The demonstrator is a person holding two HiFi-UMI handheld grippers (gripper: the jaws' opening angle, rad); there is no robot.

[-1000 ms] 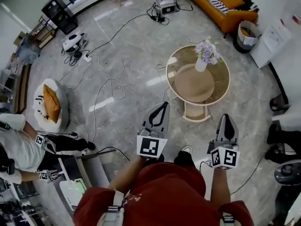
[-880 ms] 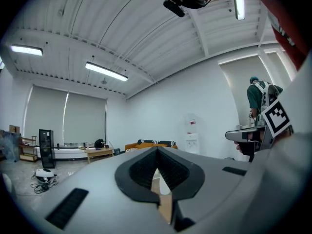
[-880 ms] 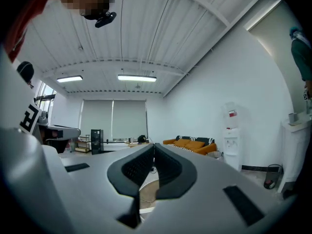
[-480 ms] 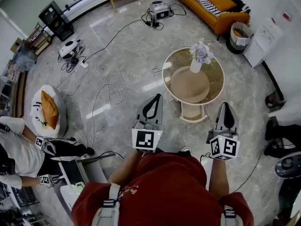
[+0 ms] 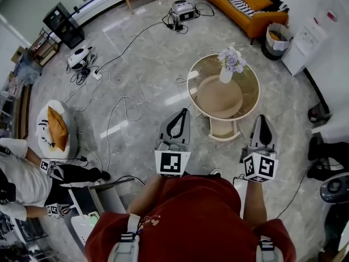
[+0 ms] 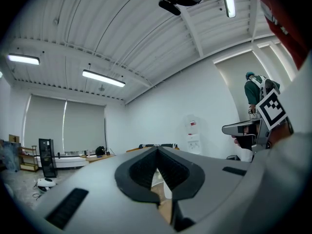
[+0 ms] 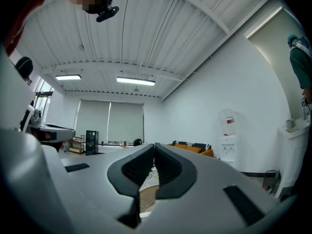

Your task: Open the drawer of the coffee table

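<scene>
We hold our left gripper (image 5: 184, 112) and right gripper (image 5: 262, 118) level, each with its jaws pressed together on nothing. Ahead of their tips, untouched, stands the round coffee-table counter (image 5: 203, 69), its drawer box (image 5: 222, 130) facing us and a flower vase (image 5: 228, 72) on top.

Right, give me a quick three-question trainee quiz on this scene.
1. True or false: the white vase of purple flowers stands on the round glass-topped coffee table.
2. The grey left gripper and grey right gripper are: A) wide open; B) shut and empty; C) each holding a mug.
3. What colour is the long sofa by the wall?
Key: 1 true; 2 B; 3 orange.
</scene>
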